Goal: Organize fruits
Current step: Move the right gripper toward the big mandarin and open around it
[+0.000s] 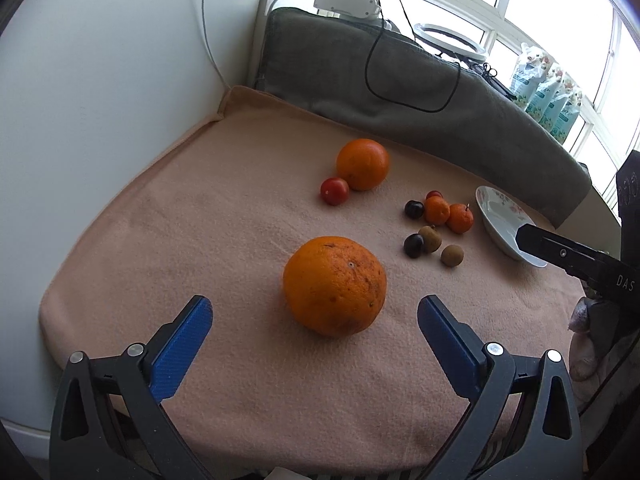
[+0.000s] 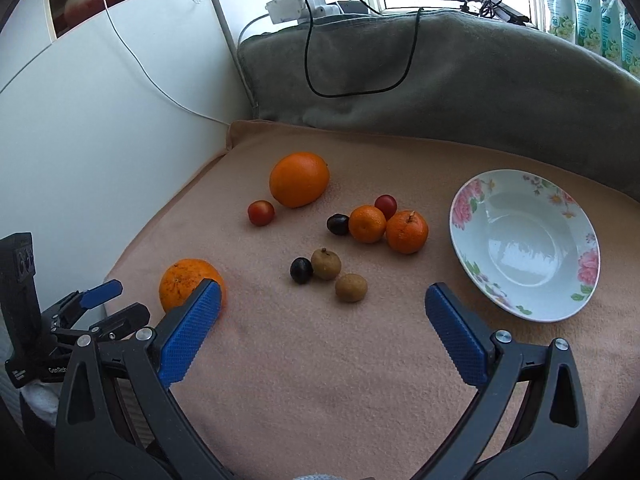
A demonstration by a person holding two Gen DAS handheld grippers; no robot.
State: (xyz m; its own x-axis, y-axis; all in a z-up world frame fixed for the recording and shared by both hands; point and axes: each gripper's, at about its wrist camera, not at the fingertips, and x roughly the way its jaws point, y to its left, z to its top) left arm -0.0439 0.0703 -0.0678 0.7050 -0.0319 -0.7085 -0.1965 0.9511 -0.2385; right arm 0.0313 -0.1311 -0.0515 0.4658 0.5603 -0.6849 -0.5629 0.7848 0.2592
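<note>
A big speckled orange (image 1: 335, 286) lies on the peach cloth just ahead of my open left gripper (image 1: 315, 310), nothing between the blue pads. A second orange (image 1: 363, 164) sits farther back beside a red cherry tomato (image 1: 334, 191). In the right wrist view my right gripper (image 2: 323, 298) is open over bare cloth. Ahead of it lie two brown longans (image 2: 351, 287), a dark plum (image 2: 301, 270), two mandarins (image 2: 407, 232), another dark fruit (image 2: 338, 224) and a red tomato (image 2: 385, 206). The floral bowl (image 2: 472, 204) stands empty at the right. The left gripper (image 2: 100, 292) shows at the left beside the speckled orange (image 2: 180, 286).
A grey blanket (image 2: 460, 80) with a black cable (image 2: 360, 60) rises behind the cloth. A white panel (image 2: 100, 140) walls the left side. The right gripper's black body (image 1: 572, 258) reaches in beside the bowl (image 1: 490, 204) in the left wrist view. Window and ring light at the back.
</note>
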